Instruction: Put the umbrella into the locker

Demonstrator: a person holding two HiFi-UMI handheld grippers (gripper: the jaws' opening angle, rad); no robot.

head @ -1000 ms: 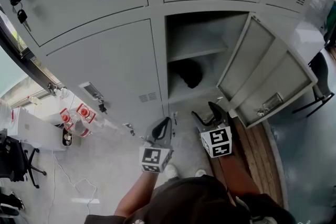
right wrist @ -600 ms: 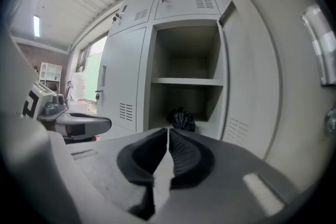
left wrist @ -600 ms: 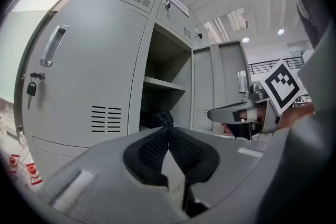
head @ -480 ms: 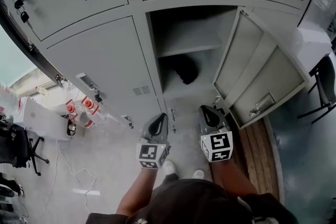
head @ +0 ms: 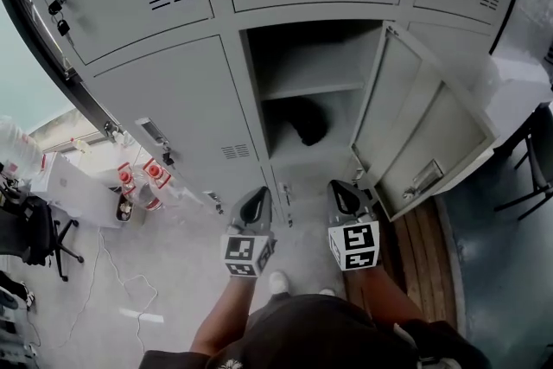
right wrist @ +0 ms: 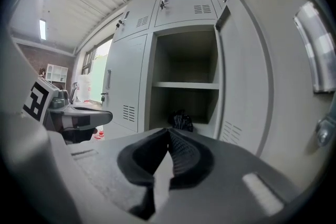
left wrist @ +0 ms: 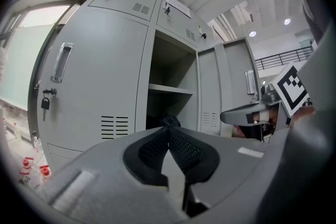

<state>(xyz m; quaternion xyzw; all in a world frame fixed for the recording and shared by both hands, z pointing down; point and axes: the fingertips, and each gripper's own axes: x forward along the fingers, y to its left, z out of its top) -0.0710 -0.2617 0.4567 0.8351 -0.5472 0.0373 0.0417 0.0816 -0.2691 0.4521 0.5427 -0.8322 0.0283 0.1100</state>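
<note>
The black folded umbrella [head: 304, 121] lies on the lower floor of the open locker compartment [head: 311, 89], under its shelf. It also shows in the left gripper view as the umbrella [left wrist: 169, 120] and in the right gripper view as the umbrella [right wrist: 181, 120], beyond the jaw tips. My left gripper [head: 259, 196] and right gripper [head: 339, 187] hang side by side in front of the locker, well short of it. The left gripper [left wrist: 168, 129] is shut with nothing between its pads. The right gripper [right wrist: 169, 131] is shut and empty too.
The locker door [head: 423, 134] swings open to the right, its handle [head: 423, 180] facing out. Closed lockers with keys surround the compartment. Red-capped bottles [head: 138, 181] stand on the floor at left, near an office chair [head: 30, 238]. A wooden strip [head: 419, 246] runs along the right.
The right gripper's jaws have closed from open to shut. Both grippers have drawn slightly back from the locker. The umbrella stays inside.
</note>
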